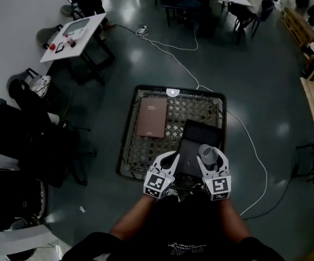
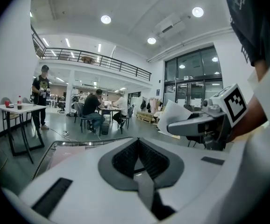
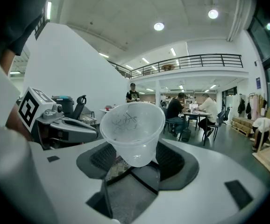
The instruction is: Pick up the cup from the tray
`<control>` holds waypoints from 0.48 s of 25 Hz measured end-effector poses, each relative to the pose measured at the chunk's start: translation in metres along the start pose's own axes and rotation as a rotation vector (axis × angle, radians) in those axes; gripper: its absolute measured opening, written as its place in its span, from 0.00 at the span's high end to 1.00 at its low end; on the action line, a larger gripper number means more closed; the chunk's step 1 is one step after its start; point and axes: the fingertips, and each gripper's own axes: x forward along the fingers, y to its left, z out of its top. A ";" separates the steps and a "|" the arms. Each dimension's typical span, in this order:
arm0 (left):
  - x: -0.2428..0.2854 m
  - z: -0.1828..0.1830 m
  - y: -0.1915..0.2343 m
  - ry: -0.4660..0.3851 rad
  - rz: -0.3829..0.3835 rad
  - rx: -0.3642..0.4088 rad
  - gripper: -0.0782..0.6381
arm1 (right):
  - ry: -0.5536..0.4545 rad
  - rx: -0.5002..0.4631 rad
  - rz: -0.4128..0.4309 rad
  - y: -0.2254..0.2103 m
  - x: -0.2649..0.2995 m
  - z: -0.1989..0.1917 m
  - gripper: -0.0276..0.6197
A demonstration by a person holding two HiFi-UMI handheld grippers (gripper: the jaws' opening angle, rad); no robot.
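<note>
My right gripper (image 1: 209,159) (image 3: 134,158) is shut on a clear plastic cup (image 1: 207,153) (image 3: 132,130), gripping its narrow lower part with the wide rim up. The cup is held above the near edge of the dark tray (image 1: 201,132), which lies on the right side of a wire-mesh table (image 1: 142,152). My left gripper (image 1: 171,157) (image 2: 138,166) is alongside, left of the cup, shut with nothing between its pads. The left gripper view shows the cup (image 2: 173,117) in the other gripper's jaws to its right.
A brown folder (image 1: 152,117) lies on the left half of the mesh table. A white cable (image 1: 256,155) runs over the floor past the table's right side. Black chairs and bags (image 1: 32,140) crowd the left. A white table (image 1: 73,34) and seated people are farther back.
</note>
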 end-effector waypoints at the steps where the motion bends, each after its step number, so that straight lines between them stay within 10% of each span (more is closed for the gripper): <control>1: -0.001 0.001 0.001 -0.001 0.001 0.002 0.88 | -0.009 0.001 0.002 0.002 0.000 0.002 0.54; 12: -0.016 0.006 0.018 -0.013 0.031 0.026 0.88 | -0.011 -0.008 -0.008 0.011 0.000 0.002 0.54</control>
